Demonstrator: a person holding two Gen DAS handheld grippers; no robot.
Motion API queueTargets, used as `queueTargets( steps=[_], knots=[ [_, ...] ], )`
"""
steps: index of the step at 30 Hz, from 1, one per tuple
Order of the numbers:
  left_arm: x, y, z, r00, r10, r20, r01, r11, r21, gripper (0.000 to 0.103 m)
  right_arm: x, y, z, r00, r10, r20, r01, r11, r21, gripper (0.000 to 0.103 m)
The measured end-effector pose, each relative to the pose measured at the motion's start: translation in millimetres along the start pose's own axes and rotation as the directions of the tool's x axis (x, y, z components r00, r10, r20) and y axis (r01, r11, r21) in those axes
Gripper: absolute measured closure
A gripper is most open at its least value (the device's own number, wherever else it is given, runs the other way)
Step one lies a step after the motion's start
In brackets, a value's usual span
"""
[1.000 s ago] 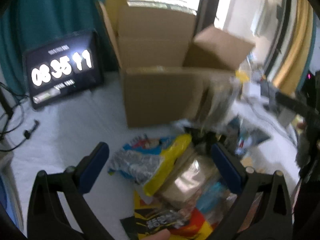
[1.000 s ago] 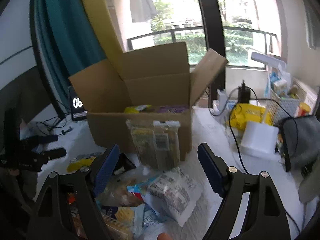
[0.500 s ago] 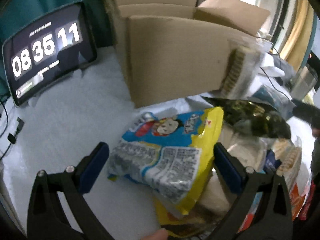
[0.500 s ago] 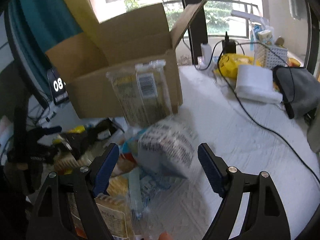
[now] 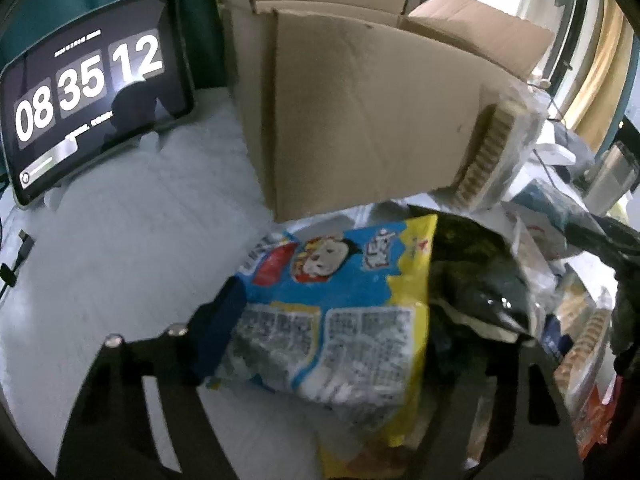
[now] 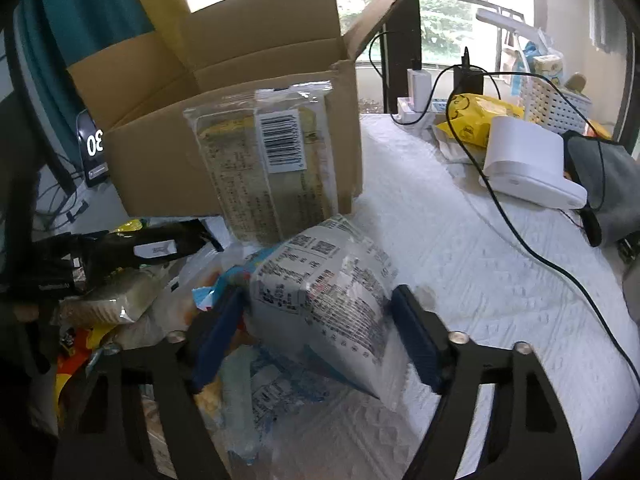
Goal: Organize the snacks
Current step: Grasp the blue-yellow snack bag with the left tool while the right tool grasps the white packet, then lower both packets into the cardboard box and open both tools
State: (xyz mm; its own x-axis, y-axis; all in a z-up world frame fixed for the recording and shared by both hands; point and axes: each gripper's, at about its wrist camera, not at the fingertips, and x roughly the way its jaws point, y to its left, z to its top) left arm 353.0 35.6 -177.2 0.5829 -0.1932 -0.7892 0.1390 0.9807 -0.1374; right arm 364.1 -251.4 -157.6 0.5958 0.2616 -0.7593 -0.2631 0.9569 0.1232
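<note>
An open cardboard box stands on the white cloth; it also shows in the right wrist view. A pile of snack packets lies in front of it. My left gripper has closed in around a blue and yellow cartoon snack bag; its right finger is hidden behind the bag. My right gripper has its blue pads on both sides of a white printed snack bag. A clear cracker pack leans upright against the box front. A black packet lies beside the cartoon bag.
A tablet clock stands left of the box. On the right are a white device, a black cable, a yellow bag, a white basket and a grey cloth. The left gripper's black body reaches into the pile.
Both grippers have dropped lower into the pile and narrowed, the left around the cartoon bag, the right around the white printed bag. The clock went from 11 to 12.
</note>
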Motion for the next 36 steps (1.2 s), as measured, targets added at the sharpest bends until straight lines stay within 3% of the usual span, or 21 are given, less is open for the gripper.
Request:
queueTargets(
  steps=[2,3,6,12,20,25,31,36],
  knots=[
    [-4.3,0.0,-1.6,1.000,0.001,0.012,-0.002,1.000,0.005,0.037,-1.9,-1.3,0.5,1.000,0.006,-0.002,-0.006,1.000,0.000,0.049],
    [-7.7,-0.4,-2.7,1.000,0.002,0.025,-0.002,1.000,0.008,0.052,-3.4,-1.0,0.3,1.000,0.009,-0.001,-0.009,1.000,-0.003,0.052],
    [-24.7,-4.7,-2.7,0.996,0.014,0.084,-0.015,1.000,0.016,0.068,-8.0,1.7,-3.2,1.000,0.010,0.010,-0.010,1.000,-0.022,0.061],
    [-41.2,1.8,-10.9,0.992,0.022,0.122,-0.019,1.000,-0.022,0.072,-35.7,4.5,-4.1,0.995,0.009,0.100,-0.006,1.000,-0.029,0.072],
    [-87.2,14.0,-18.2,0.975,-0.015,0.222,0.035,0.996,-0.088,0.072,-81.9,9.0,3.8,0.980,0.011,0.196,-0.001,0.999,-0.050,0.074],
    [-124.1,13.6,-12.9,0.949,-0.056,0.309,0.099,0.987,-0.125,0.072,-104.4,16.5,12.0,0.969,0.027,0.247,-0.009,0.997,-0.072,0.074],
    [-163.5,-7.6,11.2,0.919,-0.121,0.375,0.146,0.988,-0.040,0.072,-127.8,28.3,29.0,0.952,0.044,0.302,-0.007,0.992,-0.122,0.074],
    [-189.3,-25.2,31.4,0.890,-0.132,0.435,0.133,0.991,0.029,0.072,-142.9,34.3,48.6,0.935,0.058,0.350,-0.002,0.987,-0.160,0.074]
  ],
)
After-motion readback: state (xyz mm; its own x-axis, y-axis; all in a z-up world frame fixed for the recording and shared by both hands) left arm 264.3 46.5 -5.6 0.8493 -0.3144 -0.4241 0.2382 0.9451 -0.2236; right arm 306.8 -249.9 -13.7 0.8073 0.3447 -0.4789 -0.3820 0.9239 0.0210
